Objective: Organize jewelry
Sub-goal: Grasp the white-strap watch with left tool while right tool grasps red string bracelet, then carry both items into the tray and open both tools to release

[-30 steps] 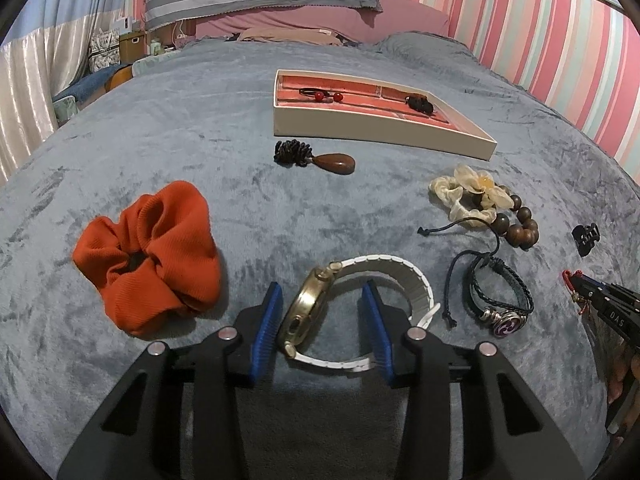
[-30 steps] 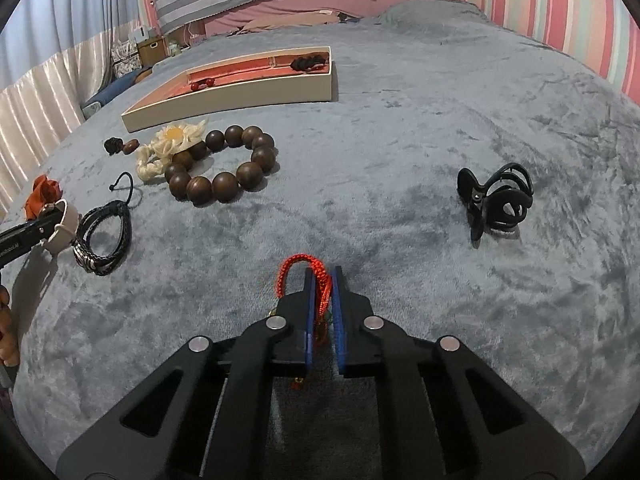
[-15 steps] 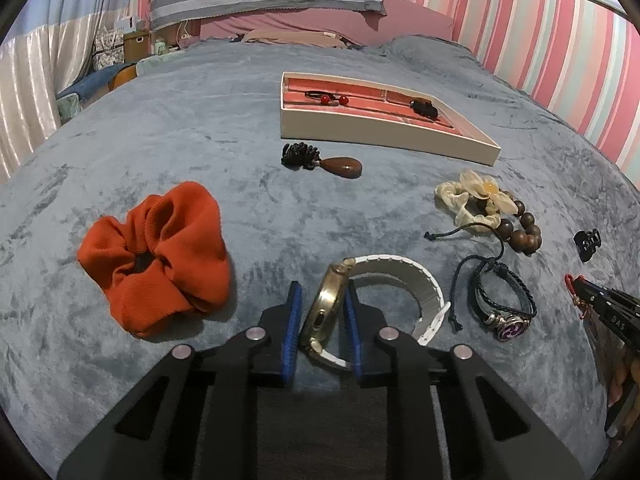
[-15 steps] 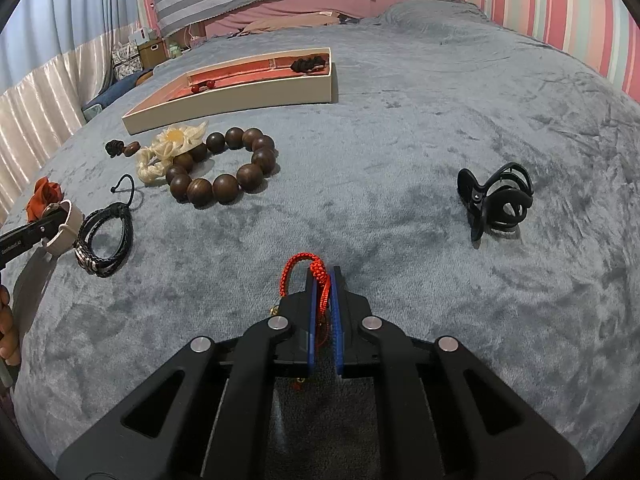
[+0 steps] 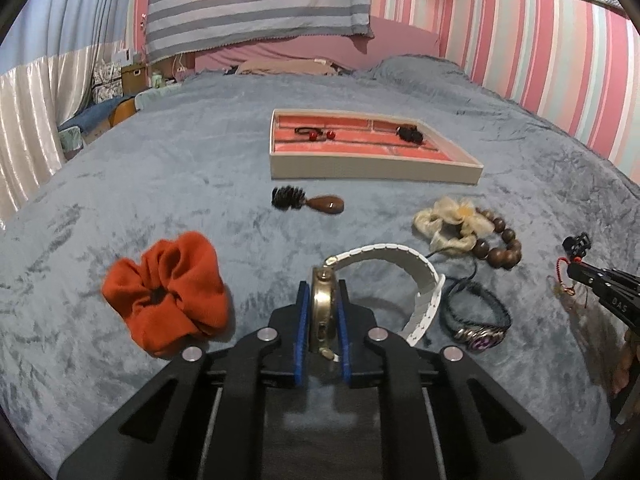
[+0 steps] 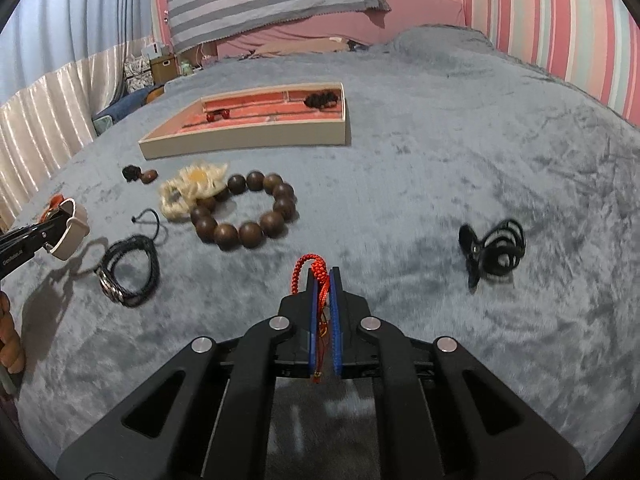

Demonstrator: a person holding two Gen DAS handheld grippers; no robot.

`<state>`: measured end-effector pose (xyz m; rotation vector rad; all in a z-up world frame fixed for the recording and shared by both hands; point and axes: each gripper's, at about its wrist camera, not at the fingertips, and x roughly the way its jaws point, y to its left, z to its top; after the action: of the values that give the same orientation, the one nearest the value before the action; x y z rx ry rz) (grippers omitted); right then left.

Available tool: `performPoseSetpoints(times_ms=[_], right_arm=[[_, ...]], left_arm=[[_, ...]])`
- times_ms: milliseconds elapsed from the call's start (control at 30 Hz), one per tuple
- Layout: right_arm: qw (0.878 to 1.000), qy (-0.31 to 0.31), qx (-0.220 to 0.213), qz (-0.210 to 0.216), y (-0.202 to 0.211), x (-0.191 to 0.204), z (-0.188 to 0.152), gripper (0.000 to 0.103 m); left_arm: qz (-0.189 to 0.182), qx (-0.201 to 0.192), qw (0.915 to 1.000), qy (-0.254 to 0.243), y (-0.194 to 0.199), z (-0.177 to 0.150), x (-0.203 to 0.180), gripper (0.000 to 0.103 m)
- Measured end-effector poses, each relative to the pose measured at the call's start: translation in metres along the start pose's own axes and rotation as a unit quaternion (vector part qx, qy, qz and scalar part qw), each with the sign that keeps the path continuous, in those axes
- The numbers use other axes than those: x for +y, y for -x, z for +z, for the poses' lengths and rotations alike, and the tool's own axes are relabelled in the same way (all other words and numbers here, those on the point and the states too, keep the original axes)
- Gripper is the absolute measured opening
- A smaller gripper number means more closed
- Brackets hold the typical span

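My left gripper is shut on a gold watch with a white band, lifted above the grey blanket; it also shows in the right wrist view. My right gripper is shut on a red braided cord, also lifted; it shows in the left wrist view. The cream jewelry tray with red lining stands further back and holds a red-bead piece and a dark piece; it also shows in the right wrist view.
On the blanket lie an orange scrunchie, a brown pendant with a black tassel, a cream flower tie, a wooden bead bracelet, a black cord bracelet and a black hair claw.
My left gripper closed on the watch and lifted it off the blanket. My right gripper rose with the red cord. Both views now look from higher up.
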<state>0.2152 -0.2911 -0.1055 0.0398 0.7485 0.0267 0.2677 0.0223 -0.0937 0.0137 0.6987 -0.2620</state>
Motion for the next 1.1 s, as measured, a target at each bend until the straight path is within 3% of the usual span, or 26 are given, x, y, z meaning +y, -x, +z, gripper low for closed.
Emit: performPoseSetpoints(times_ms=[333,633,900,1100], right_arm=[[0.999,-0.004,-0.032,0.006,0.006,-0.001,0.041,0.006],[0.997,-0.003,-0.074,0.015,-0.011,0.004,0.112,0.006],[0.996,-0.005,-0.084,0.021,-0.064,0.011,0.176,0.006],[0.997,-0.012,-0.067,0.021,-0.126,0.013,0.208,0.006]], left_arm=[[-0.001,-0.030,0.9995,0.003,0.007,0.050,-0.010,0.013],[0.004,-0.045,0.9990,0.003,-0.015,0.109,-0.022,0.013],[0.010,-0.060,0.9980,0.018,-0.062,0.161,-0.027,0.013],[0.017,-0.042,0.9988,0.020,-0.120,0.187,-0.031,0.013]])
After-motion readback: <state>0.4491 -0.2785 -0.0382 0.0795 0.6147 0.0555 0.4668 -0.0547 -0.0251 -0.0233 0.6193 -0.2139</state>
